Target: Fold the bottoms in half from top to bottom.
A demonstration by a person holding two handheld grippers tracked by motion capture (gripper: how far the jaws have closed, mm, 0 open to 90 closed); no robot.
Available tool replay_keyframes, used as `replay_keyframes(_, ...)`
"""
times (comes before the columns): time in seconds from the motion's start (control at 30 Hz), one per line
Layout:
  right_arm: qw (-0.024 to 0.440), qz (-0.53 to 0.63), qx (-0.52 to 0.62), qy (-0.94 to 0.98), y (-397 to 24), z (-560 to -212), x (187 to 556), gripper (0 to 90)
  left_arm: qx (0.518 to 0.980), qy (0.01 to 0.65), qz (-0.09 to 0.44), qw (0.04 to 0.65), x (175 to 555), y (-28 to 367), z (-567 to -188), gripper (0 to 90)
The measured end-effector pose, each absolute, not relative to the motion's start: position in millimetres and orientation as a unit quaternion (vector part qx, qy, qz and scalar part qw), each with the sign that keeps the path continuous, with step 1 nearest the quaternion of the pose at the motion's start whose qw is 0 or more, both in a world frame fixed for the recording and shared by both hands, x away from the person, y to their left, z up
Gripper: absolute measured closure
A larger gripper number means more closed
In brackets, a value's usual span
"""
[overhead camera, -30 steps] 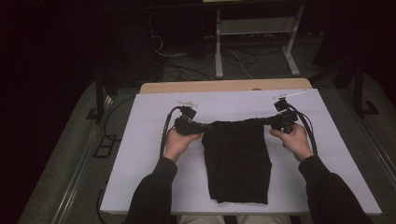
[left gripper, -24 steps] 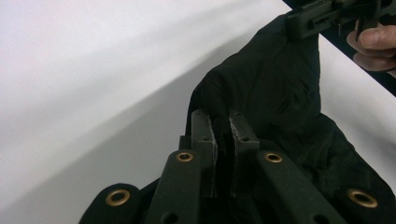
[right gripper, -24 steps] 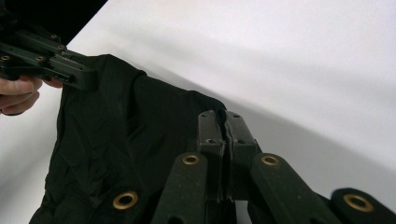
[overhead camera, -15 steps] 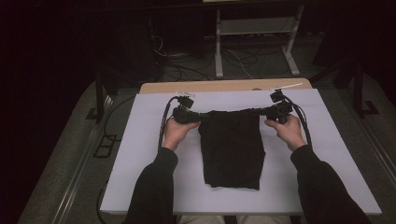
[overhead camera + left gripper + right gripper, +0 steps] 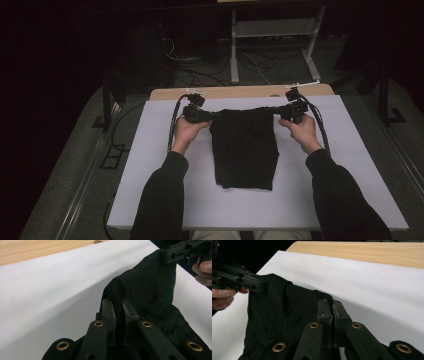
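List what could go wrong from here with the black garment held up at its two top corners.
1. Each tool, left and right, pinches only a thin fold of the black garment; a corner may slip out.
2. Its lower hem lies on the white table cover and may drag and crease.
3. Uneven pulling could skew it.

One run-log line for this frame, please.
left gripper: shut on black garment corner | right gripper: shut on opposite corner | garment: top edge stretched, rest on white sheet

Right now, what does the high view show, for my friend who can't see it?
Two hands hold a black cloth stretched by its top corners, left tongs and right tongs shut on it, above a white table. The room behind is dark.
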State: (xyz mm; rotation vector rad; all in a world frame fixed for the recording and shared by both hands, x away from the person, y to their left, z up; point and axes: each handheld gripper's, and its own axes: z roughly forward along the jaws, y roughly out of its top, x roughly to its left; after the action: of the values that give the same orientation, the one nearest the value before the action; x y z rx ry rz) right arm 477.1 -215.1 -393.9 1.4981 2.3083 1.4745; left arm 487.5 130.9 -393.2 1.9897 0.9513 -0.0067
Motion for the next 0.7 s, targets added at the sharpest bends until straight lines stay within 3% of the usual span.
replay_keyframes(0.57, 0.001, 0.455, 0.48, 0.75, -207, -414, 487, 83.9, 0.813, 0.414, -0.005, 0.41, 494, 123, -415, 78.3)
replay_keyframes(0.7, 0.003, 0.445, 0.487, 0.752, -207, -420, 489, 82.4, 0.804, 0.429, 0.007, 0.412, 494, 124, -422, 71.2)
